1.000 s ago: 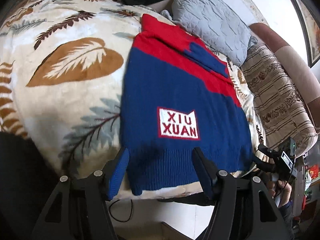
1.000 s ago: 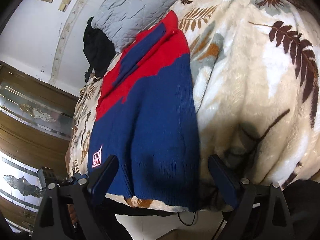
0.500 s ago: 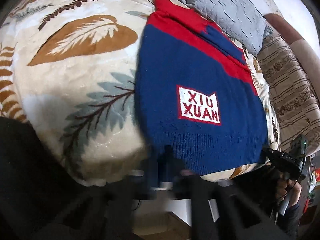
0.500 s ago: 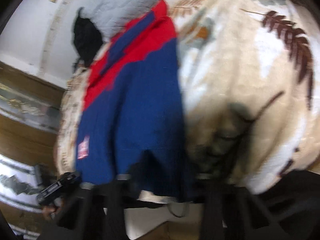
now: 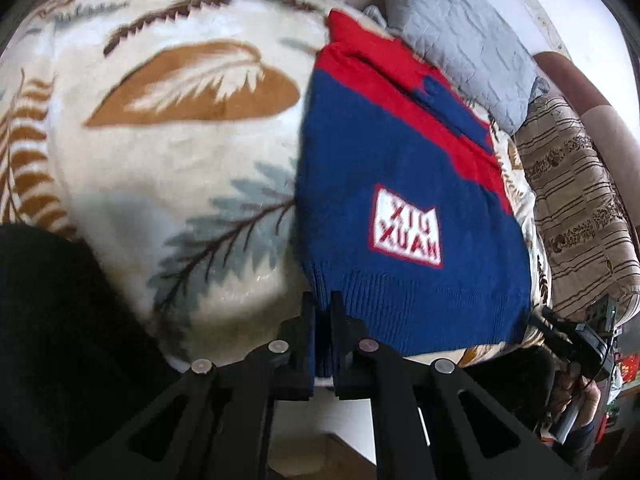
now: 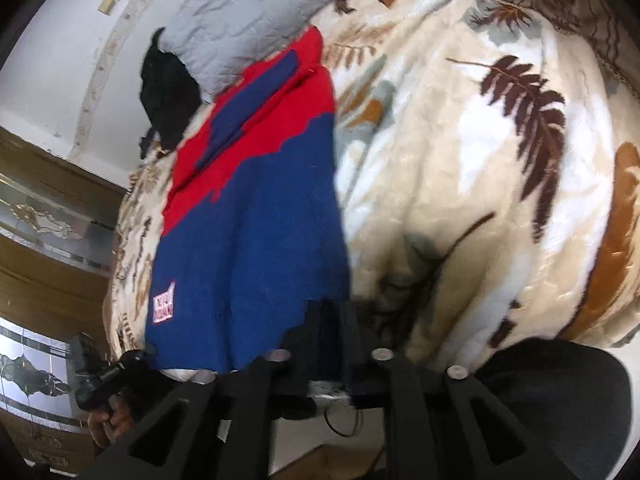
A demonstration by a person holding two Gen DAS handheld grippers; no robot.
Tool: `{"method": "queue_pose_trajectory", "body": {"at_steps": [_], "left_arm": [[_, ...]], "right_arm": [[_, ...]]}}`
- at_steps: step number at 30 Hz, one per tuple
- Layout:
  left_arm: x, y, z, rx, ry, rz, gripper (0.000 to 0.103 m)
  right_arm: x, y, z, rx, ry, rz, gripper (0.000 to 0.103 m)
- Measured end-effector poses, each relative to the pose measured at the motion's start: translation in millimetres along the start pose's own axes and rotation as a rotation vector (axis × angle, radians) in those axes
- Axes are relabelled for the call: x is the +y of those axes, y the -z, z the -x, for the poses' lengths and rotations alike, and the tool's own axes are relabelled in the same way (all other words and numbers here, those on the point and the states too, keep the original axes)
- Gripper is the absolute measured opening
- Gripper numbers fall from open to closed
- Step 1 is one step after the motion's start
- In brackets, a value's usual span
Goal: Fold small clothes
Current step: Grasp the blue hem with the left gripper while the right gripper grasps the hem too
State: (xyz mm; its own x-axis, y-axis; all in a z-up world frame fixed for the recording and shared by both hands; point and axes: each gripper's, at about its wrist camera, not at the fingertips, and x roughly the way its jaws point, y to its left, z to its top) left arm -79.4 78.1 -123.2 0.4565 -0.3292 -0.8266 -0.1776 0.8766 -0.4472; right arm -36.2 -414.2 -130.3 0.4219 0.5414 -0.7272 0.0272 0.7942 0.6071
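- Navy-and-red knitted sweater (image 5: 400,184): lies flat on leaf-print plush blanket (image 5: 180,168); likely soft, floppy, light.
- Left gripper (image 5: 323,320): pinching sweater's ribbed hem corner, jaws opening slightly.
- Right gripper (image 6: 329,344): at opposite hem corner, jaws opening; cloth between them, grip unclear.

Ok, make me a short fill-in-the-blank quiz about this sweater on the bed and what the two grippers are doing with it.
1. The sweater is navy below and ____ across the top.
2. The left gripper is pinching the sweater's ribbed ____.
3. The sweater lies on a blanket printed with ____.
4. The pillow beyond the sweater's top is ____.

Missing words: red; hem; leaves; grey
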Motion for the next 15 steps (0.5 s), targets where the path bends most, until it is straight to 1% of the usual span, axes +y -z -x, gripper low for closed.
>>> {"method": "queue_pose_trajectory", "body": {"at_steps": [1, 2, 3, 4, 6, 7, 8, 9, 10, 11, 12, 15], "left_arm": [[-1.5, -1.0, 2.3, -0.013, 0.004, -0.004, 0.029], [-2.9, -2.6, 3.0, -0.024, 0.000, -0.001, 0.055], [-3.7, -2.6, 3.0, -0.034, -0.011, 0.001, 0.063], [-4.9, -2.1, 0.9, -0.038, -0.021, -0.004, 0.065], [-6.9, -2.6, -7.6, -0.008, -0.024, -0.011, 0.065], [-8.8, -2.0, -11.6, 0.007, -0.042, -0.017, 0.063], [-11.2, -3.5, -11.2, 0.002, -0.051, -0.024, 0.063], [-13.3, -2.7, -10.7, -0.003, -0.061, -0.035, 0.059], [-16.1, -2.9, -12.6, -0.002, -0.067, -0.044, 0.032], [-16.3, -3.6, -17.6, 0.021, -0.087, -0.051, 0.005], [-14.9, -4.5, -20.7, 0.038, -0.091, -0.048, 0.005], [-12.7, -5.7, -15.7, 0.021, -0.079, -0.038, 0.004]], "right_arm": [[2.9, 2.1, -0.3, -0.004, -0.005, 0.005, 0.076], [6.3, 2.4, -0.7, -0.012, -0.005, 0.013, 0.100], [12.1, 3.8, -3.7, -0.016, -0.002, 0.025, 0.100], [15.4, 3.2, -7.0, -0.007, 0.005, 0.041, 0.100], [20.4, 2.4, -17.3, 0.017, 0.035, 0.062, 0.097], [21.5, 2.8, -22.7, 0.025, 0.052, 0.064, 0.091], [23.2, 3.5, -28.7, 0.041, 0.072, 0.065, 0.069], [27.4, 4.7, -33.1, 0.052, 0.107, 0.086, 0.042], [31.4, 5.5, -36.8, 0.066, 0.169, 0.114, 0.027], [32.2, 5.1, -39.0, 0.072, 0.197, 0.123, 0.020], [31.2, 4.0, -39.2, 0.081, 0.201, 0.124, 0.014], [29.6, -0.3, -38.1, 0.105, 0.219, 0.138, 0.006]]}}
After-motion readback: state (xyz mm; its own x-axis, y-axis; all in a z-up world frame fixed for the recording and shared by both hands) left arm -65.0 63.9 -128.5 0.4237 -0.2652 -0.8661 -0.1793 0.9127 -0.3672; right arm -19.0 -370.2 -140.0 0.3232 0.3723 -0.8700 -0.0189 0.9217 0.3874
